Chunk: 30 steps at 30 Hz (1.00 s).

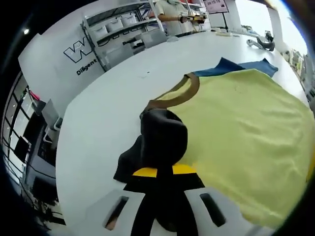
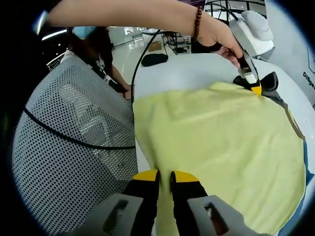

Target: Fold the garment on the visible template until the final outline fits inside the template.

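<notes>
A yellow-green T-shirt with a brown collar and a dark sleeve lies spread on the white table. A blue template peeks out from under its far edge. My left gripper is shut on the bunched dark sleeve at the shirt's corner. In the right gripper view the same shirt spreads away from me. My right gripper is shut on its near hem at the table edge. A hand holds the left gripper at the far corner, on the dark sleeve.
A grey mesh chair stands close to the table's edge on the left. A black cable and a dark object lie on the far table. Shelving, a person and a grey tool are at the back.
</notes>
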Tool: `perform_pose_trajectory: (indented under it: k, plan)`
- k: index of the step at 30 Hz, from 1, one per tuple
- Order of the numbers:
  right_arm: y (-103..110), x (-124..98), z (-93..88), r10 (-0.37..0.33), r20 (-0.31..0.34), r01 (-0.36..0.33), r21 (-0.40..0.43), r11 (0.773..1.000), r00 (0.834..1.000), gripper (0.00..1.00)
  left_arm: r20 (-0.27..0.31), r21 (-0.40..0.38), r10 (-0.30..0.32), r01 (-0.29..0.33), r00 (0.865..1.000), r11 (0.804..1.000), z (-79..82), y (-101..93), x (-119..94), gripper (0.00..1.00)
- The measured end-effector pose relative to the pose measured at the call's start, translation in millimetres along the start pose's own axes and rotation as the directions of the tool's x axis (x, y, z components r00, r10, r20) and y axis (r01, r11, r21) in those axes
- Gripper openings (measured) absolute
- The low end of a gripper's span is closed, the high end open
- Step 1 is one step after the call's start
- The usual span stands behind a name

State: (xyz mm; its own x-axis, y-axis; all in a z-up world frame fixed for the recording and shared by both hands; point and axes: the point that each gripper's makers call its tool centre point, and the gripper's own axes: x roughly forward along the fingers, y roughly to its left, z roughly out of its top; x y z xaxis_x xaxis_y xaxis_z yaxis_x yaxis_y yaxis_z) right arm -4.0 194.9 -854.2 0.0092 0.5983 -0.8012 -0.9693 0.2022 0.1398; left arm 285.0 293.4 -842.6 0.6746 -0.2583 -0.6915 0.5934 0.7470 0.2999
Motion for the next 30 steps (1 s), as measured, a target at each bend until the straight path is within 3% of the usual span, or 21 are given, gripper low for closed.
perform_pose_trajectory:
  k: [8,30]
  plan:
    - [-5,3,5.8,0.002,0.030,-0.003,0.045,0.999,1.000,0.01,-0.004,-0.004,0.026,-0.026,1.000,1.000,1.0,11.7,6,0.07]
    - [6,11,14.9,0.030,0.025,-0.030,0.021,0.999,0.999,0.01,-0.018,-0.013,0.079,-0.080,0.997,0.997,1.3,20.5,-1,0.07]
